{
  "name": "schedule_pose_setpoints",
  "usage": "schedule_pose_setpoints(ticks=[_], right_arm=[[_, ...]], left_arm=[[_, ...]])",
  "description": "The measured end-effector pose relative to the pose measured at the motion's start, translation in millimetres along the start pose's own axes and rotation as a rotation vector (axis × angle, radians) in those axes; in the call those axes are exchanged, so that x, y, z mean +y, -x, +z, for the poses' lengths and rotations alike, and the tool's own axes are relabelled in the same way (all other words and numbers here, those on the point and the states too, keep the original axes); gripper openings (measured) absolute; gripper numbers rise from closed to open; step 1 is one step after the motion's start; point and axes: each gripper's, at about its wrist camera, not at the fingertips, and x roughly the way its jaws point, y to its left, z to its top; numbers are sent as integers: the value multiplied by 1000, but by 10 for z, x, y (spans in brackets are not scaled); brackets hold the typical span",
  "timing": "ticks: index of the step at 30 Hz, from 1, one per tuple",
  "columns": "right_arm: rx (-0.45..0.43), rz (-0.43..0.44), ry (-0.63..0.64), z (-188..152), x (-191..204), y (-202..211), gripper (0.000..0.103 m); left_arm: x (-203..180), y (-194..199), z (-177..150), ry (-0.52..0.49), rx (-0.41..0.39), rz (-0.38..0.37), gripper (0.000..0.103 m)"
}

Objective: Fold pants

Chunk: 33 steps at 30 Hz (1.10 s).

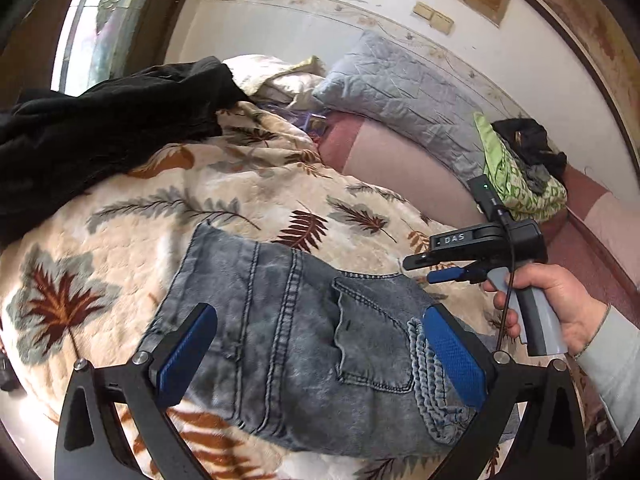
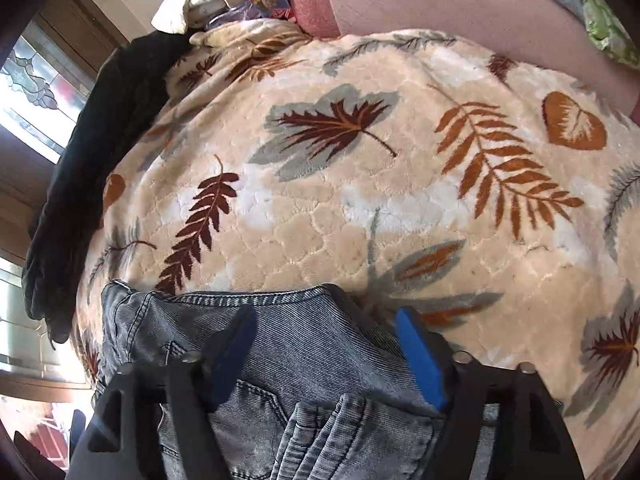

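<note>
Your left hand-held gripper point(image 1: 320, 344) is released, jaws wide, hovering over the folded jeans point(image 1: 312, 336) with nothing pinched; its blue pads point(image 1: 456, 364) straddle the back pocket and touch no denim that I can see. Your right hand-held gripper point(image 2: 324, 352) also grasps nothing: jaws partly apart, pads either side of the denim near the far fold edge, not pressing on it as far as the right wrist view shows. In the left wrist view that same tool sits just beside the jeans' right side, held in your right hand point(image 1: 560, 308). The jeans lie as a compact bundle on the leaf-print blanket point(image 2: 360, 208) on the bed, and the task looks close to done. Risks from here: the blanket is plush and lumpy, so a pad that dips into the jeans could catch the top layer and pull the fold open as you lift. The braided cord point(image 1: 430, 376) right at the left gripper's right pad is a snag point; hook it and the whole bundle shifts. If the right gripper nips only the top layer at the fold edge, that layer peels back alone. The black garment point(image 1: 100, 128), beyond the jeans toward the window, is well apart, so it is little risk. Pillow point(image 1: 404, 92) and green cloth pile point(image 1: 516, 176), far behind the jeans, are out of play.
</note>
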Motion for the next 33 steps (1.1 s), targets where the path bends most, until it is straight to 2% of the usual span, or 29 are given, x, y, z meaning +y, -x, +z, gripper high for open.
schedule_pose_setpoints(ticks=[2, 5, 6, 7, 9, 10, 11, 14, 16, 20, 22, 23, 25, 27, 29, 31, 33], right_arm=[[29, 8, 40, 26, 50, -115, 60], [70, -16, 71, 36, 95, -302, 58], [92, -20, 80, 17, 99, -363, 50], [125, -30, 100, 2, 116, -429, 26], [117, -73, 191, -40, 223, -400, 19], [93, -97, 224, -59, 269, -335, 10], [57, -125, 258, -74, 312, -254, 8], [-35, -197, 322, -106, 400, -109, 8], [-41, -267, 369, -145, 444, -226, 8], [-93, -367, 433, -238, 523, -426, 8], [-108, -379, 427, -242, 540, -420, 8], [-113, -381, 428, -239, 545, -390, 12], [-119, -350, 380, -196, 493, -295, 19], [-142, -288, 290, -160, 386, -98, 20], [-158, -215, 213, -128, 283, 49, 31], [-133, -130, 147, -138, 191, 130, 38], [-95, -26, 78, -179, 100, 145, 38]], left_arm=[[5, -140, 12, 2, -1, 34, 103], [140, -369, -150, 44, 100, 84, 103], [197, -428, -222, 65, 145, 85, 103], [248, -497, -272, 77, 188, 89, 103], [279, -553, -326, 60, 210, 111, 103], [247, -563, -339, 32, 212, 126, 103], [210, -577, -359, 4, 218, 142, 103], [115, -618, -398, -52, 221, 197, 103], [83, -629, -406, -70, 223, 221, 103], [88, -620, -409, -77, 223, 220, 103], [84, -608, -413, -81, 223, 216, 103], [81, -601, -416, -83, 223, 215, 103], [74, -597, -418, -85, 224, 215, 103], [73, -593, -416, -80, 225, 212, 103], [65, -599, -411, -79, 226, 213, 103], [60, -599, -412, -79, 226, 216, 103], [60, -600, -413, -78, 227, 216, 103]])
